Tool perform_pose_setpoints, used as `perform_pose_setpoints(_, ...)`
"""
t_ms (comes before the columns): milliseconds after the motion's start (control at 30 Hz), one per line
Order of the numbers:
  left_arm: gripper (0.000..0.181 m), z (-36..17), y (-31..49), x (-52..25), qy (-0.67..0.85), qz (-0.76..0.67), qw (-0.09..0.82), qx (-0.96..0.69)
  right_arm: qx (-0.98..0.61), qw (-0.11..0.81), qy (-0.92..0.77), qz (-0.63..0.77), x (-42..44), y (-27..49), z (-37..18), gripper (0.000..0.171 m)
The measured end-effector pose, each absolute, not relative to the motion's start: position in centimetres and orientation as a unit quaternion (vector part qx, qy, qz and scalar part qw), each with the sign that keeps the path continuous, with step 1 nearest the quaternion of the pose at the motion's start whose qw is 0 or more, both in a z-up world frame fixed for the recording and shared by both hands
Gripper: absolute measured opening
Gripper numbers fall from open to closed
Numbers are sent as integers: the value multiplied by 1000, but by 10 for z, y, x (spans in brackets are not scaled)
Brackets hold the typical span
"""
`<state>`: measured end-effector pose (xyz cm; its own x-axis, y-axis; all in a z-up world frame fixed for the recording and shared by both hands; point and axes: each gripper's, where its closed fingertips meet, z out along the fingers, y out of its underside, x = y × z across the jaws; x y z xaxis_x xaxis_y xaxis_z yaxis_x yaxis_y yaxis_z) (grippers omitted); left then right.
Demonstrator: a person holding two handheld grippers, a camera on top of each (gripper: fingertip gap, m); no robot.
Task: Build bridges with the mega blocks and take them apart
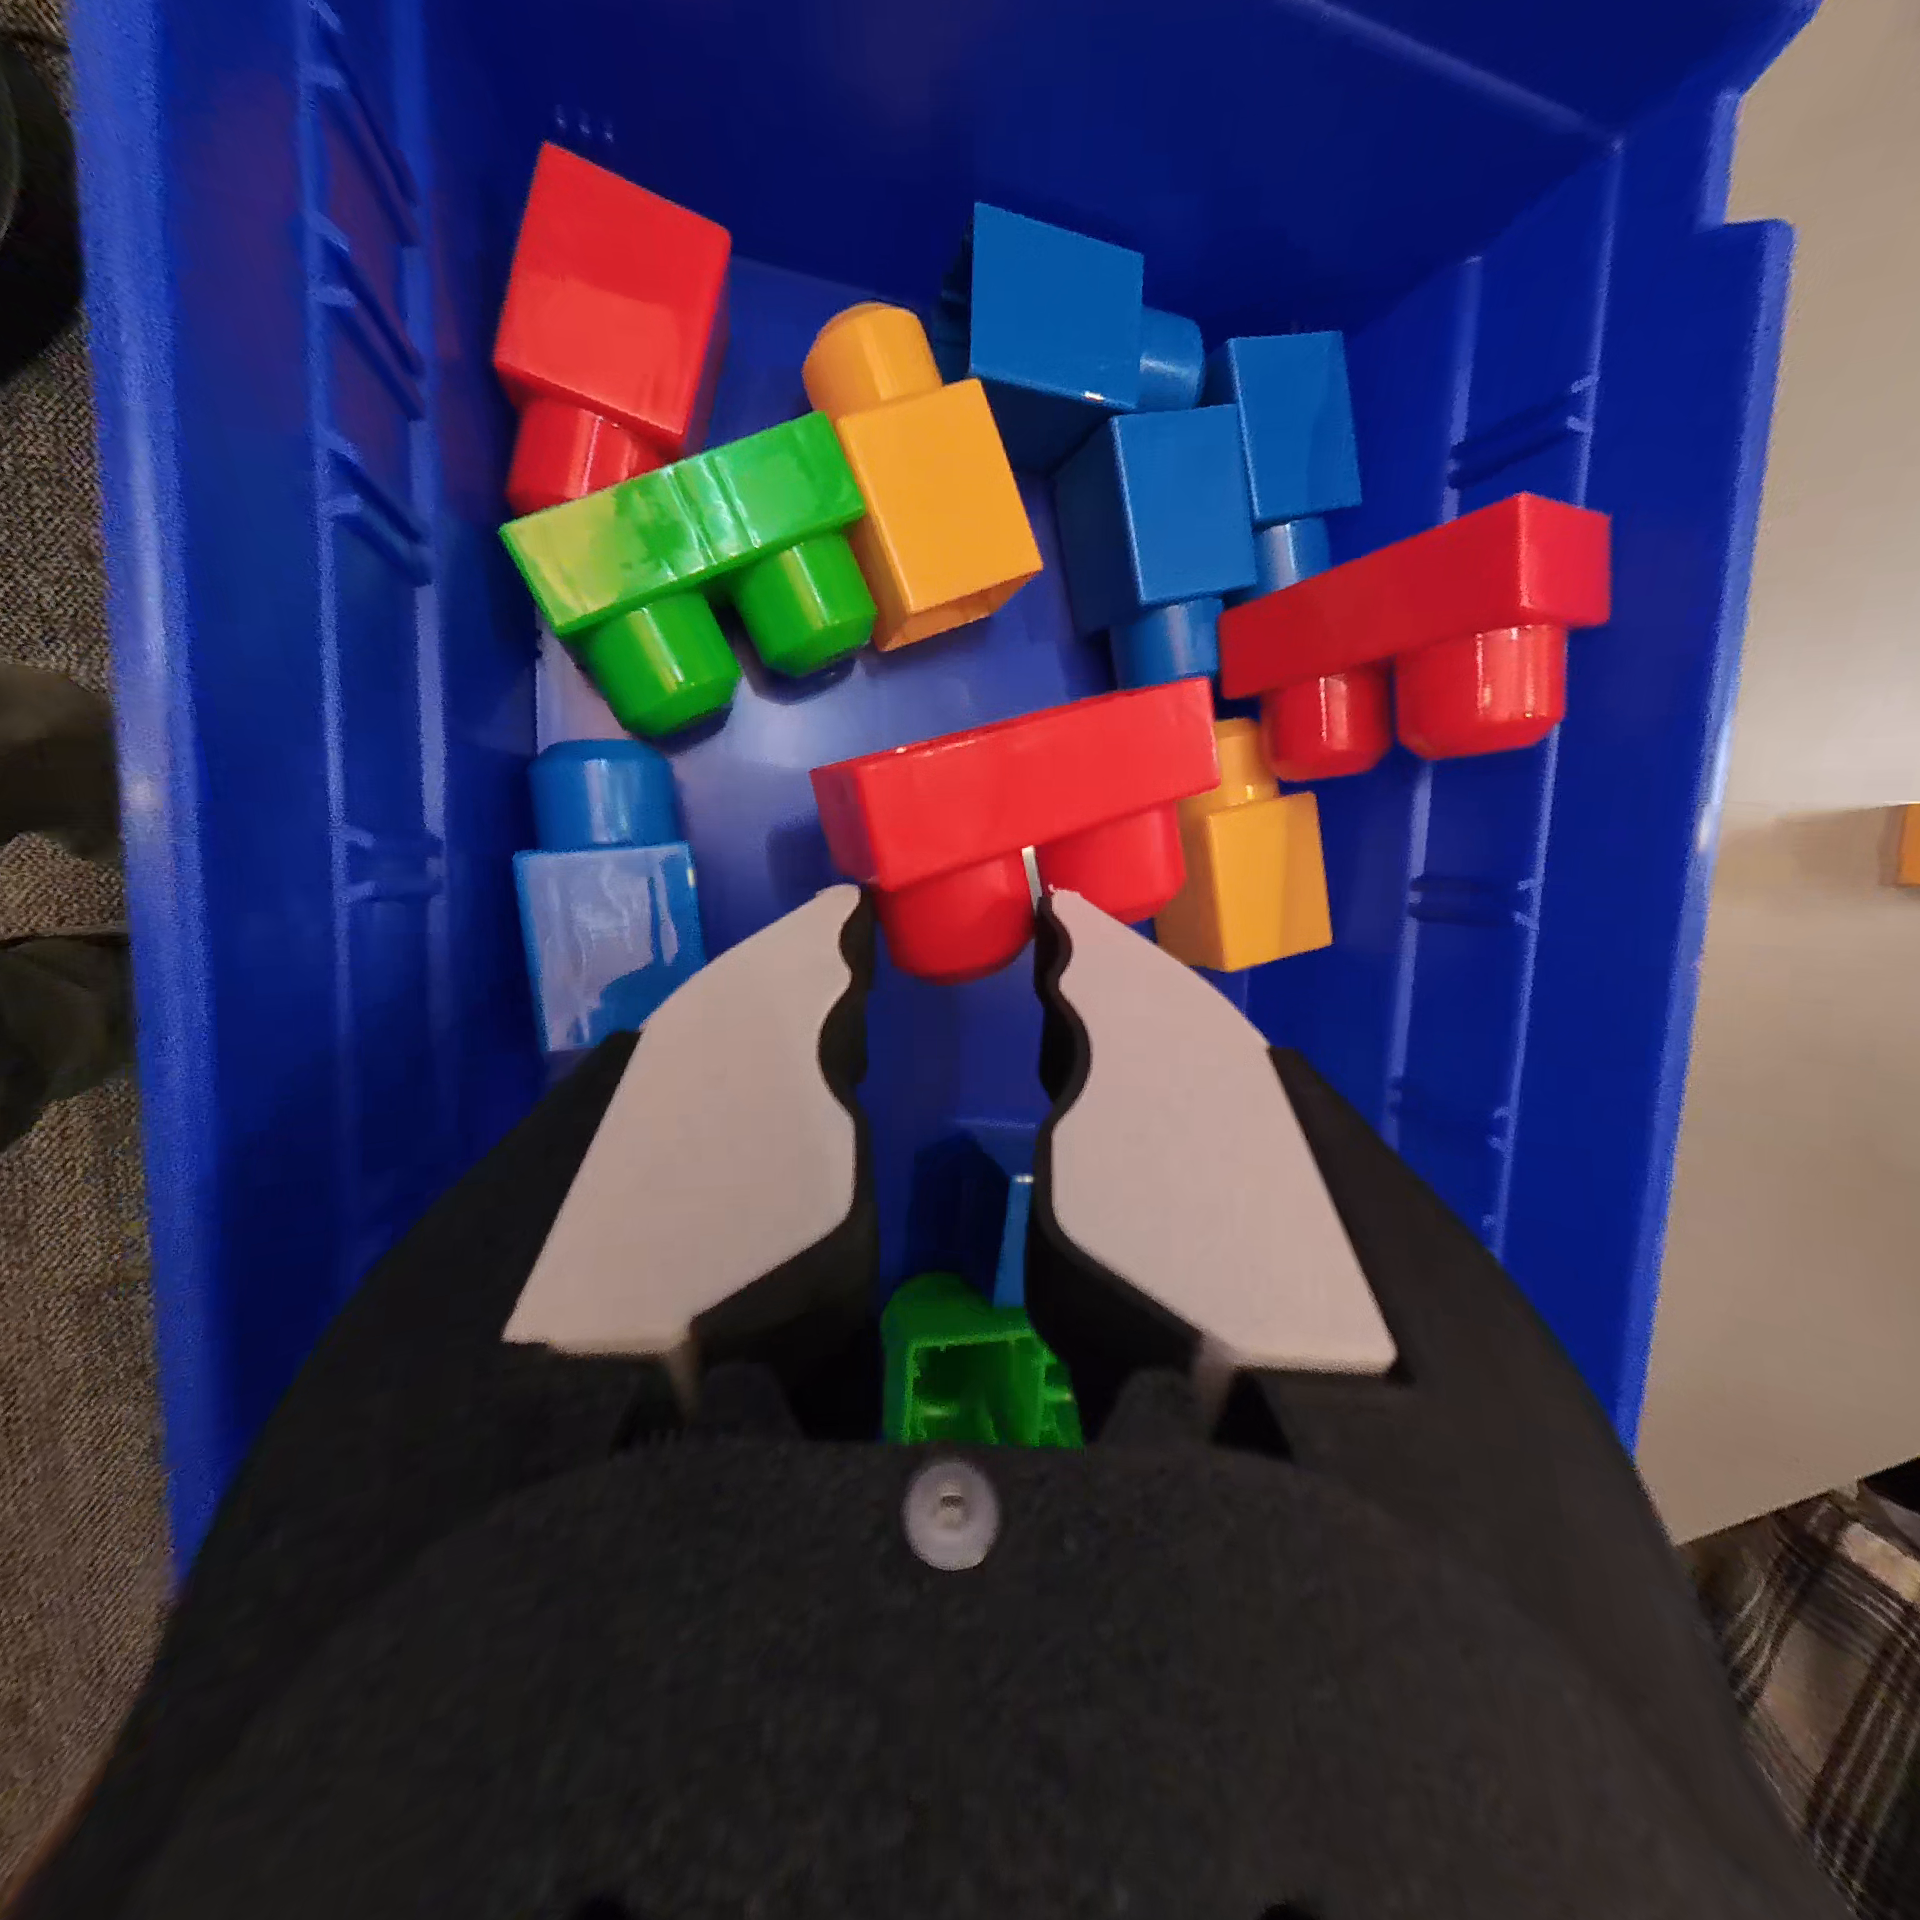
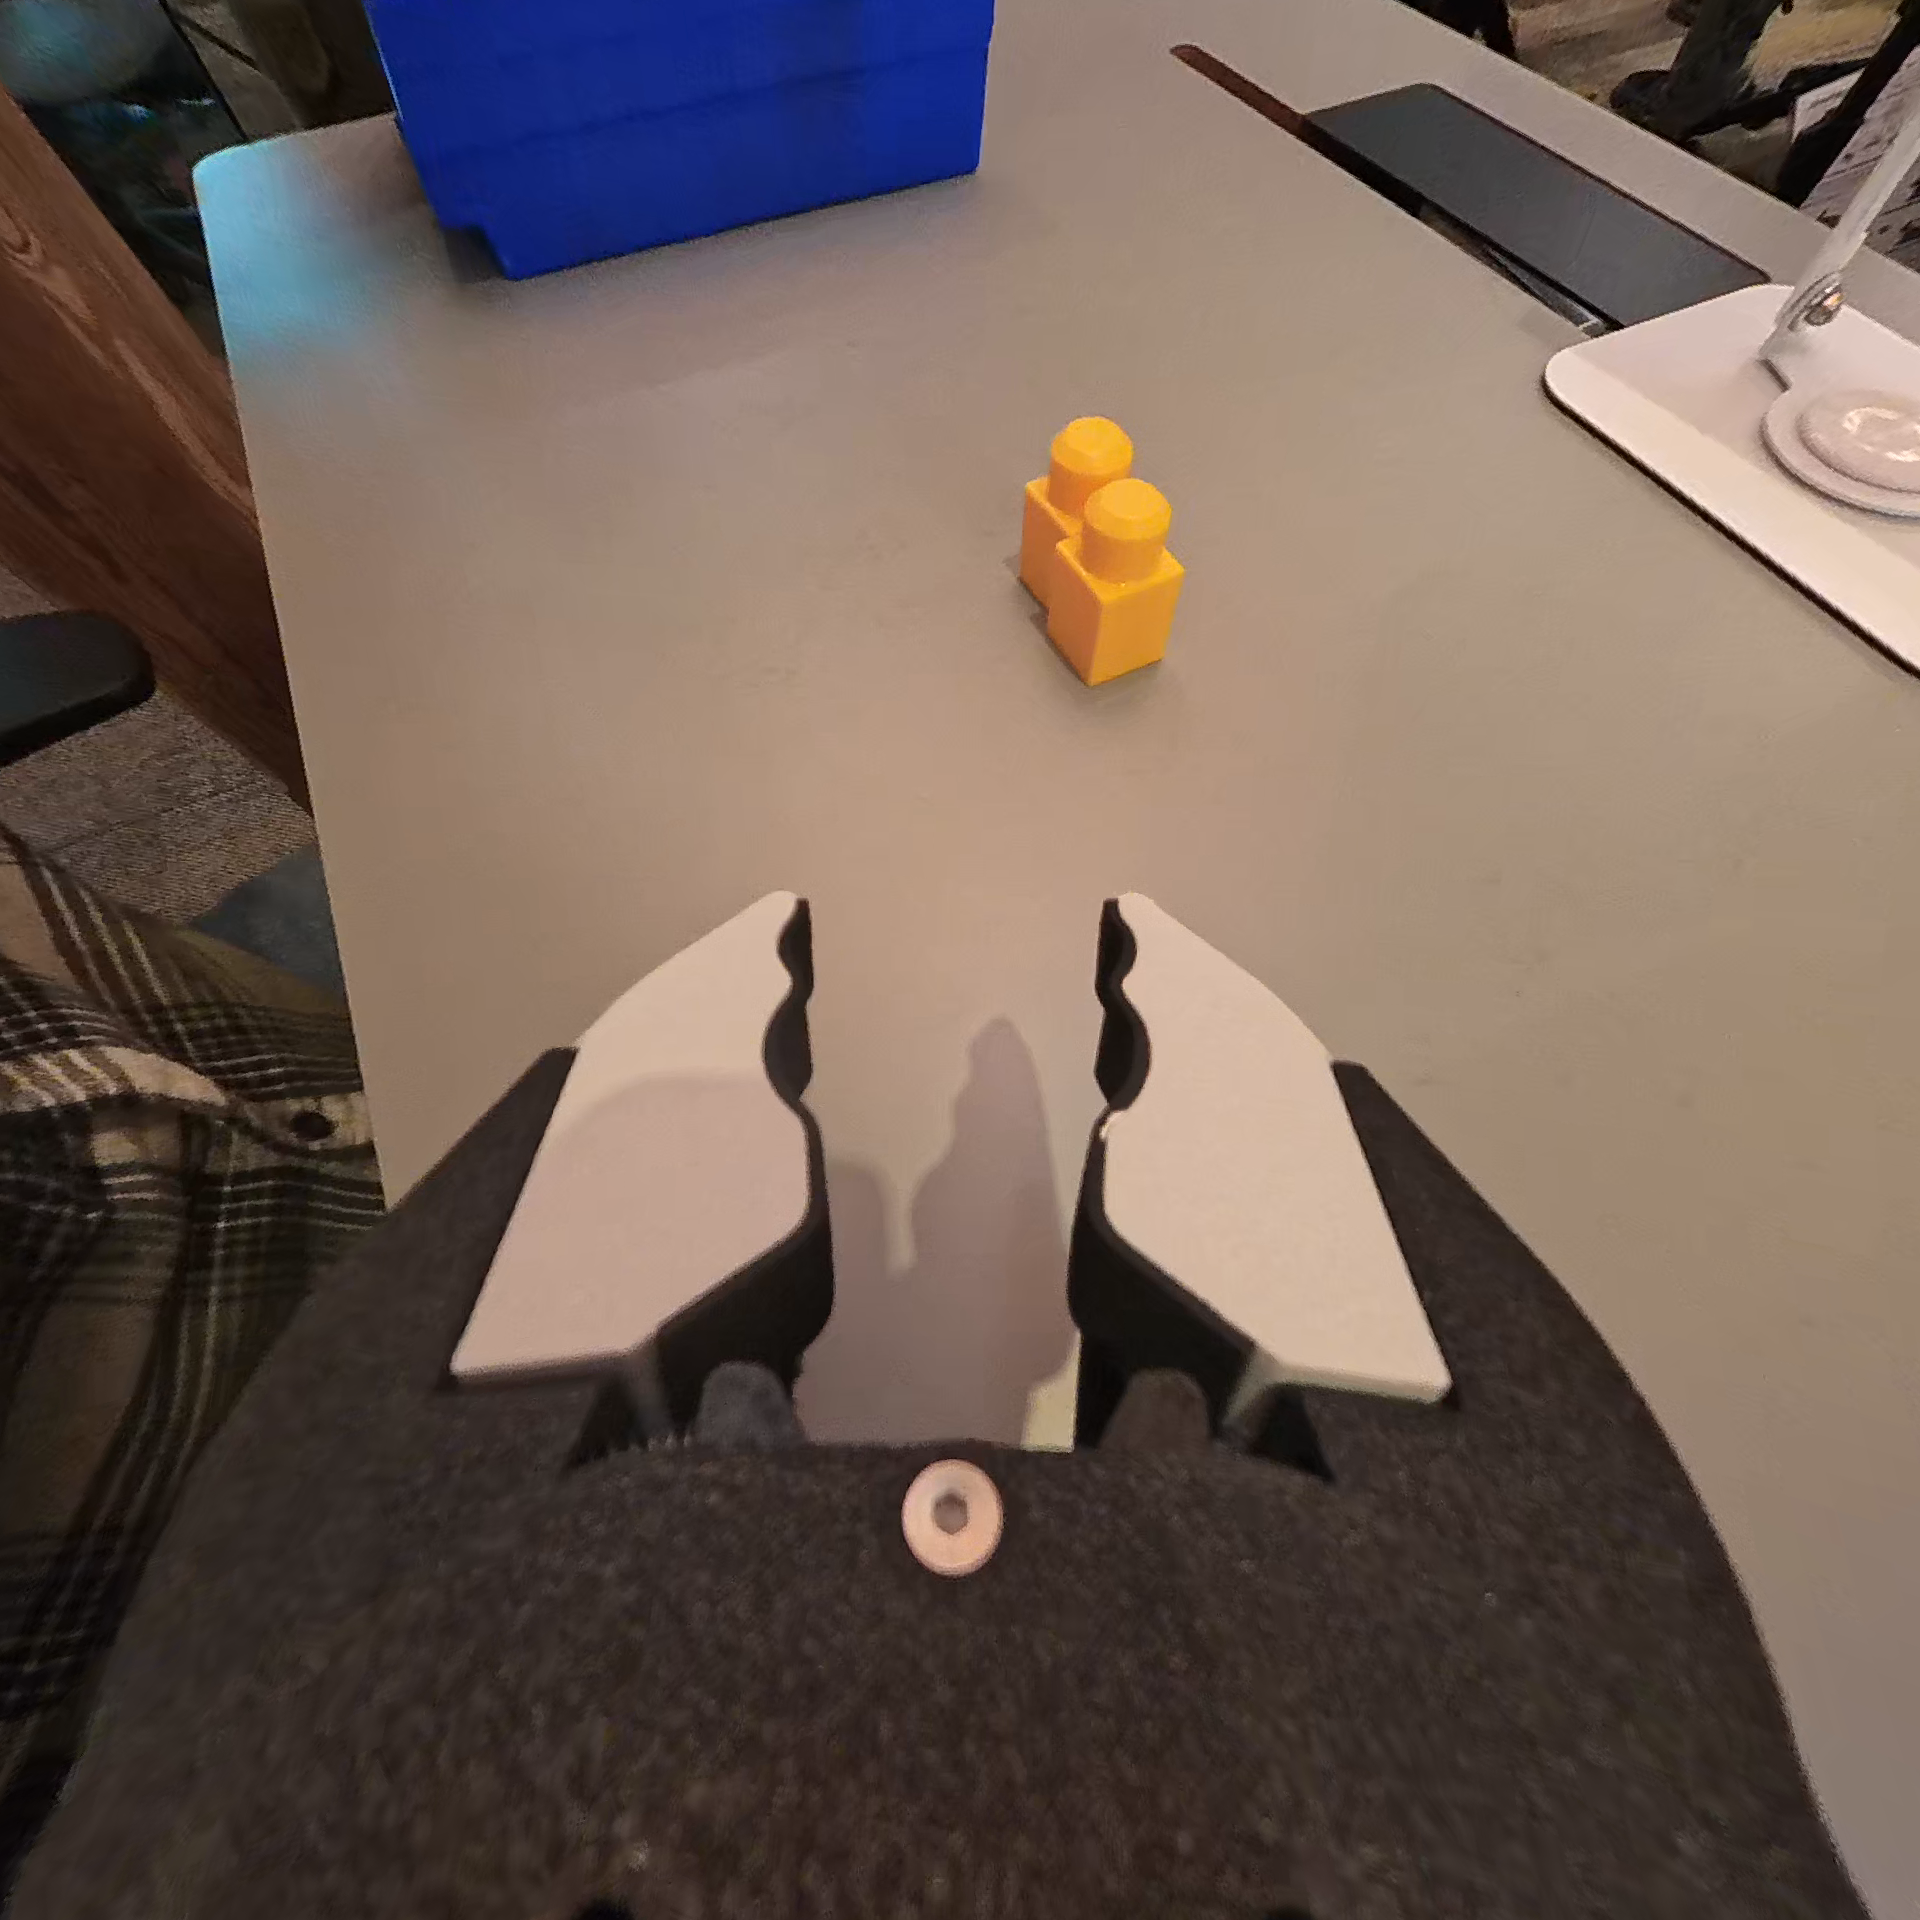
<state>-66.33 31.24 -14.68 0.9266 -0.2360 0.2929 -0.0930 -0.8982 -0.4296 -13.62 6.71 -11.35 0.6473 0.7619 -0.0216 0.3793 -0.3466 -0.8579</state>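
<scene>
In the left wrist view, my left gripper (image 1: 948, 902) reaches down into a blue bin (image 1: 260, 727). Its fingertips close on one stud of a red two-stud block (image 1: 1018, 790). Around it lie loose blocks: a red one (image 1: 613, 312), a green two-stud one (image 1: 696, 540), two orange ones (image 1: 925, 488), several blue ones (image 1: 1174, 499), another red two-stud one (image 1: 1423, 592) and a green one (image 1: 977, 1361) under the gripper. In the right wrist view, my right gripper (image 2: 954, 904) is open and empty above the grey table (image 2: 623, 623). Two orange single-stud blocks (image 2: 1101, 561) stand side by side ahead of it.
The blue bin (image 2: 686, 114) stands at the table's far end. A white stand base (image 2: 1714, 436) and a black flat slab (image 2: 1527, 197) lie at the right. The table's left edge drops to carpet; a plaid sleeve (image 2: 156, 1143) is at the left.
</scene>
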Motion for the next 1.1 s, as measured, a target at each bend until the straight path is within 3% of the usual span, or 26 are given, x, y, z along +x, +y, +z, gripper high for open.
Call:
perform_pose_setpoints(300,29,-108,302,-641,127,-190,231,-946,-786,453,-362,216,-138,65,-107,52)
perform_pose_setpoints(600,29,-48,285,-532,325,-150,272,-893,-792,436,-370,212,-141,62,-115,53)
perform_pose_setpoints(800,29,-83,256,-482,476,-45,152,-865,-790,440,-372,213,-141,59,-112,53)
perform_pose_setpoints(1100,29,-123,214,-482,578,163,-158,-784,-782,439,-385,217,-150,56,-110,53)
